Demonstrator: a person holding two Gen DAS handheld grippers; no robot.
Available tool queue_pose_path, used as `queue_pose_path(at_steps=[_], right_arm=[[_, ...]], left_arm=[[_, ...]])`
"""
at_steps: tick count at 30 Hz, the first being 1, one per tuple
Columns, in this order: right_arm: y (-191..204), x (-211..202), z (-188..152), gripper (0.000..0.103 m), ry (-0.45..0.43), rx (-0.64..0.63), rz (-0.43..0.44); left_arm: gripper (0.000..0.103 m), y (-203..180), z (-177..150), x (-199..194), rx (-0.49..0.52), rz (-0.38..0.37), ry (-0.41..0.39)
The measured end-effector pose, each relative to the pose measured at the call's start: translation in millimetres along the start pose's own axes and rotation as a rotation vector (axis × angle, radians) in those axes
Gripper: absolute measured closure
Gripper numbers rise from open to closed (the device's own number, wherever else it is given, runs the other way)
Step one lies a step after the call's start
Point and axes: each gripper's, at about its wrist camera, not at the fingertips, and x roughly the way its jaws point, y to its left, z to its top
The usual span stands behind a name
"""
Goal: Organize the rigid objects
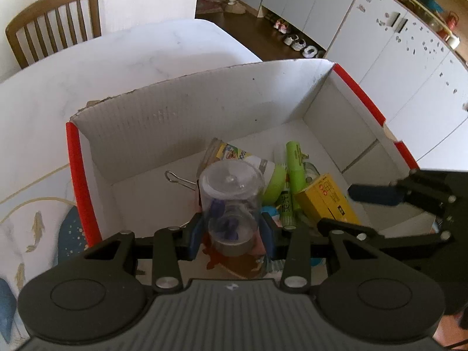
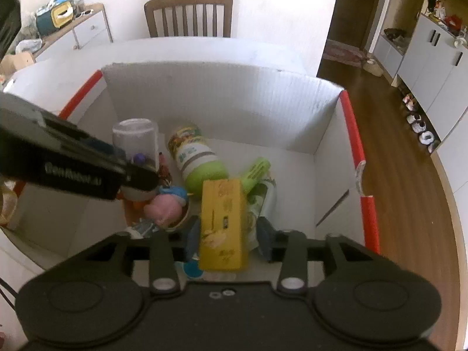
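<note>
1. Left wrist view: nearest to me, the left hand-held gripper (image 1: 232, 231) is closed narrow on a clear plastic jar (image 1: 231, 201), one pad on each side, above the white box (image 1: 181, 111) standing on the counter (image 1: 102, 67). I judge I should lower it slowly into the free floor at the left, then open.

2. Right wrist view: the right hand-held gripper (image 2: 229, 239) stands around the yellow box (image 2: 222, 222) inside the white box; whether its pads really press it, I cannot tell.

A wooden chair (image 2: 188, 14) stands behind the white table (image 1: 122, 67) — shoes (image 1: 295, 41) line the floor (beside white cabinets (image 1: 380, 46)).
</note>
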Motion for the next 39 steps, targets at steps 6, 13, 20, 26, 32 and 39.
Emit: queue_pose_path(at_steps=[6,13,20,26,32,39], right_arm=[[-5.5,-16.9,-1.7,0.05,-0.036,0.039,0.001],[-6.8,-44.5,-7.4,0.041,-0.098,0.109,-0.003],[5.9,-73.0,-14.8,0.034,-0.174,0.167,-0.002],[21.4,-96.3,-24.5,0.022,-0.247,0.206,0.002],[40.5,-120.1,-34.8,0.009,-0.335,0.245,-0.008],[58.5,-141.4,-47.3,0.0,-0.411,0.284,-0.028]], left_arm=[[0.045,-5.8,-7.1,-13.5,0.04,0.008,-0.047],[0.042,-5.4,-20.7,-45.1,0.071,-0.008,-0.132],[0.033,-1.2,-37.2,-85.2,0.101,-0.011,-0.236],[0.032,5.3,-53.7,-116.2,0.125,-0.031,-0.291],[0.022,12.4,-70.7,-141.1,0.141,-0.053,-0.327],[0.01,15.7,-86.4,-158.9,0.193,-0.034,-0.353]])
